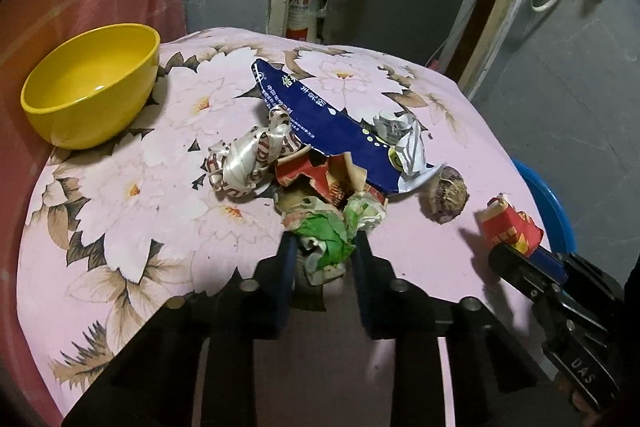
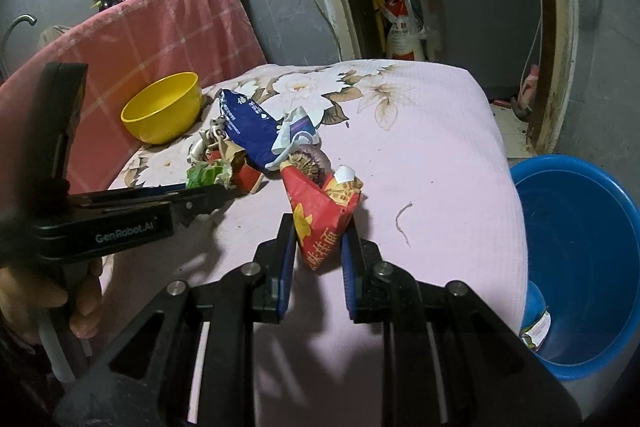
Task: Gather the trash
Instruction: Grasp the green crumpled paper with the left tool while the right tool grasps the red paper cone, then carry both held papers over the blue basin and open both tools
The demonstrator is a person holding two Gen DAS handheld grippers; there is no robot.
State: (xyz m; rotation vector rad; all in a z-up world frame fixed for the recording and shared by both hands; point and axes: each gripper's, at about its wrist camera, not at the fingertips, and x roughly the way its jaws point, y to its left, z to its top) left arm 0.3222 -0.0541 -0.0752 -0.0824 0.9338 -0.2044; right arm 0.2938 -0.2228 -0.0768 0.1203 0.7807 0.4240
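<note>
Left gripper [image 1: 324, 247] is clamped on a crumpled green wrapper [image 1: 326, 239] at the near edge of the trash pile [image 1: 320, 163] on the floral pink tablecloth [image 1: 140, 155]; right gripper [image 2: 319, 247] is nearly closed, pinching a red noodle wrapper [image 2: 320, 215] over the cloth. Yellow bowl [image 1: 90, 85] at the table's far left looks empty. Blue basin [image 2: 580, 267] beside the table's right edge holds a blue packet [image 2: 536, 315] against its near wall.

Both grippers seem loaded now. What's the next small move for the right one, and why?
Probably swing the right gripper right, over the blue basin, then release: it is shut on the red wrapper, and the basin sits beside the table's right edge.
</note>
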